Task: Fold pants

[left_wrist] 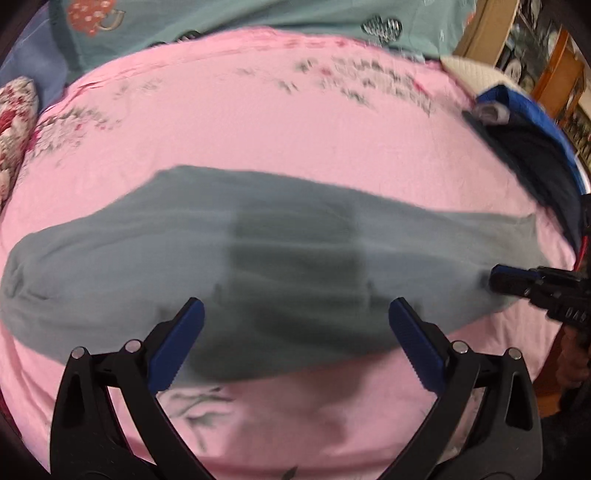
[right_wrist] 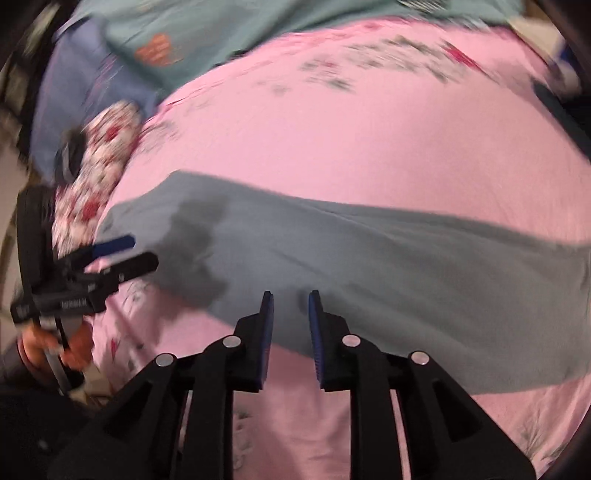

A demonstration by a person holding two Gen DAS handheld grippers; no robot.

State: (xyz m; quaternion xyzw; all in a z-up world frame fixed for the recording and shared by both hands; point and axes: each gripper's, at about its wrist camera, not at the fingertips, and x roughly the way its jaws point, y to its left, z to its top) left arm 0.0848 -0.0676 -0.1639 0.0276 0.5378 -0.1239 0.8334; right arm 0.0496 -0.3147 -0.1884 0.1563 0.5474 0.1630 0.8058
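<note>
- left gripper jaws wide apart, nothing between, above pants' near edge
- right gripper jaws slightly apart, gripping nothing
- grey pants flat on pink sheet, long axis left-right
- teal cloth far back

Grey-green pants lie on a pink bedsheet with faint floral print; beyond the bedsheet, a teal blanket.
</note>
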